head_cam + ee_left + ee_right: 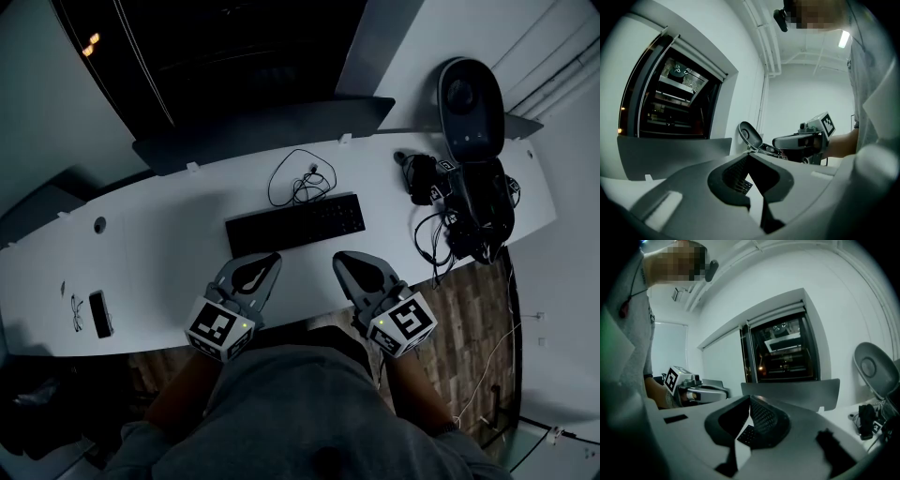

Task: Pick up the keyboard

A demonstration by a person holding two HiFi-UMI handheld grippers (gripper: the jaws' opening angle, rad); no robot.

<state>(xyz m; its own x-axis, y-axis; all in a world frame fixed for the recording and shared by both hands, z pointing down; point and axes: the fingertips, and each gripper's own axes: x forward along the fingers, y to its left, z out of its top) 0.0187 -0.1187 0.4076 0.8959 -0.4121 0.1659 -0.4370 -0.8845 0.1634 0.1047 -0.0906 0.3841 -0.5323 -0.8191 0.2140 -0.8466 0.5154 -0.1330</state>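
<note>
The black keyboard (295,225) lies flat near the middle of the white desk (169,244), with its cable (302,180) coiled just behind it. My left gripper (271,260) is shut and empty, its tip just short of the keyboard's front left part. My right gripper (339,259) is also shut and empty, close to the front right part. In the left gripper view a strip of keyboard (740,185) shows through the jaw window, below the closed tips (749,157). The right gripper view shows keys (747,434) the same way.
A dark phone (100,313) lies at the desk's left end. A tangle of black gear and cables (469,202) and a grey oval shell (466,94) crowd the right end. A dark panel (262,127) stands behind the keyboard. Wooden floor (478,319) lies beyond the desk edge.
</note>
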